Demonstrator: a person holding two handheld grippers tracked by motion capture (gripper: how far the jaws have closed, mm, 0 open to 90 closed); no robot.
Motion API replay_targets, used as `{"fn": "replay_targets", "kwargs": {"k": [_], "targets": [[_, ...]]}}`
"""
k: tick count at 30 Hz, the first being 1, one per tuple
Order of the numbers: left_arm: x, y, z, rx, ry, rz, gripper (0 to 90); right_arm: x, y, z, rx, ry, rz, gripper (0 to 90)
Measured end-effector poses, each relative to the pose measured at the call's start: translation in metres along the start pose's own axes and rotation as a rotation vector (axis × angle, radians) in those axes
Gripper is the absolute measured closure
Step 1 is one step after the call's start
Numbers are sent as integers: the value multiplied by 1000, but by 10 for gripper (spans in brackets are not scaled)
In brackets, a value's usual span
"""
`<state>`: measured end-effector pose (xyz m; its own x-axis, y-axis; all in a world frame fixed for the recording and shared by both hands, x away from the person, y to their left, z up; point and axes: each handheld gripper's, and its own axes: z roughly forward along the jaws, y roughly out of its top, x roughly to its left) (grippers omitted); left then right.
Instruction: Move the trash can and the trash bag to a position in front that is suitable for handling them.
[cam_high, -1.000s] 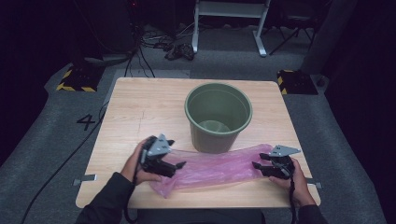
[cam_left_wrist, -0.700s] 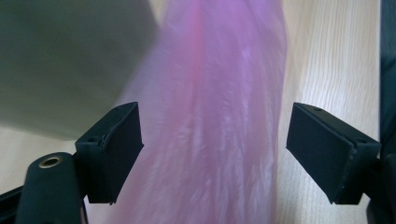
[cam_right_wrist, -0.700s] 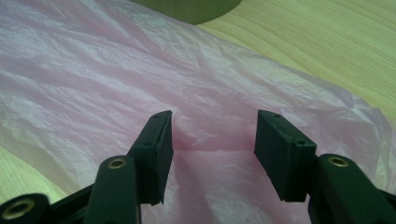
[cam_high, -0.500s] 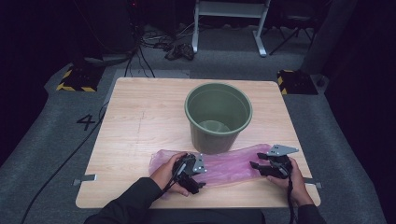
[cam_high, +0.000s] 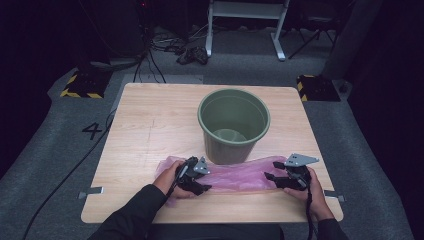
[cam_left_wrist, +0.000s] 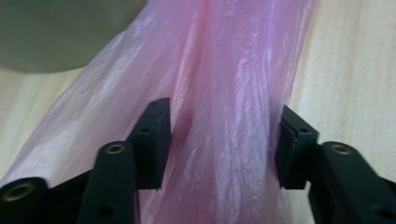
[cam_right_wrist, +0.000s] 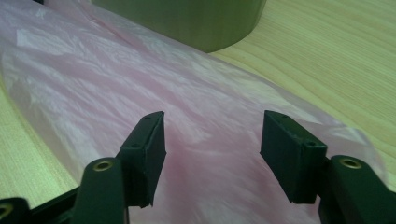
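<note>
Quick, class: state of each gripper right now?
Left gripper: jaws have just been closing around a fold of the pink bag; grip not yet certain.
Right gripper: open above the bag's end, holding nothing.

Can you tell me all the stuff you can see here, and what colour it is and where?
bucket: one, dull green, upright and empty, middle of the table.
plastic bag: one, see-through pink, lying flat and stretched along the near edge, in front of the bucket.
table: one, light wood, on grey floor.
hazard blocks: two, black with yellow stripes, on the floor at the far corners of the table.
white frame: one, on the floor behind the table.
left gripper: one, black, over the bag near its left end; its jaws have just been closing and a fold of bag sits between them.
right gripper: one, black, at the bag's right end; its jaws have just been opening and stand apart above the bag.
</note>
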<state>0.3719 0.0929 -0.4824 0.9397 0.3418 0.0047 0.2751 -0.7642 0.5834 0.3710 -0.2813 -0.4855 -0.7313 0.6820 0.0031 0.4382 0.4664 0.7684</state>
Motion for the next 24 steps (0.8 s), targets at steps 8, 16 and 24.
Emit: {"fn": "replay_targets", "kwargs": {"k": [8,16,24], "targets": [[14,-16,-13,5,44,-11,759,-9,-6,-13,-31,-7,15,390],[27,-38,-28,-27,133,-20,882,-22,-12,-24,-60,-54,45,380],[28,-55,-49,-117,187,-46,890,-35,-18,-25,-57,-87,82,377]]}}
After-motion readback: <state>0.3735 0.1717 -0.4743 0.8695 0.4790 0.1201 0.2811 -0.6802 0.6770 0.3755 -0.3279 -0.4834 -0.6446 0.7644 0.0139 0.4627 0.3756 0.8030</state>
